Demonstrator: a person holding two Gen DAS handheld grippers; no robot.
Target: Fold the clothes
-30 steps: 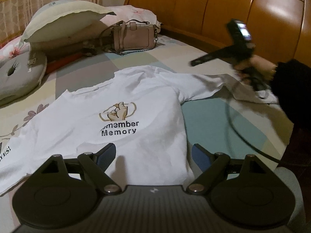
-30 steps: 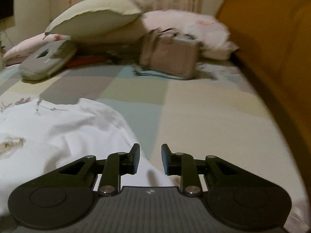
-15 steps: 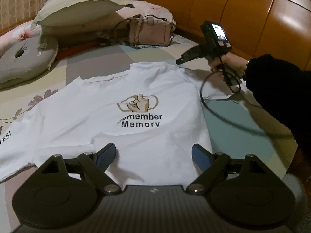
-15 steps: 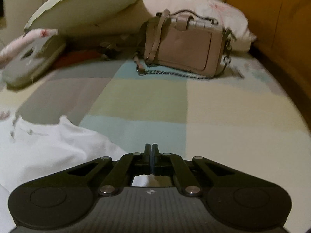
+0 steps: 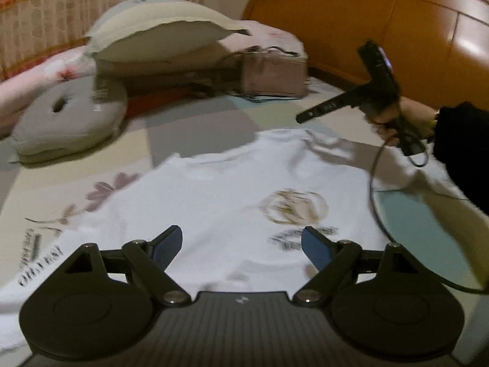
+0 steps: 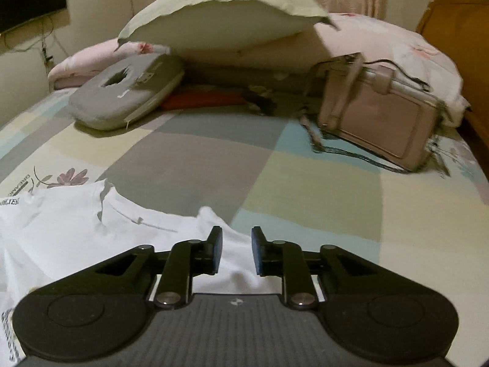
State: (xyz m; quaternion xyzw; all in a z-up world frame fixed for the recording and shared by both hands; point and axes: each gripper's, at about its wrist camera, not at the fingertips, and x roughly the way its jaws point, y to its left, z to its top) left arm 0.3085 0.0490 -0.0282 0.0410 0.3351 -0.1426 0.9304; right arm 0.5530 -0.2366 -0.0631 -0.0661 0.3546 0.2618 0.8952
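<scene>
On bed — white T-shirt (image 5: 232,195), print blurred unreadable | left gripper (image 5: 241,246) fingers released | right gripper (image 6: 236,249) fingers opening, empty

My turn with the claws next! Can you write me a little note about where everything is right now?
Left claw: wide open, nothing in it, above the lower part of the white T-shirt.
Right claw: jaws opening, nothing pinched between them, over the shirt's right edge.
The shirt lies spread flat, print side up, on the patchwork bedsheet. The pink handbag, grey cushion and pillow sit further up the bed, off the shirt.
Done: shirt laid out.
Left: every fold. No fold shows yet.
</scene>
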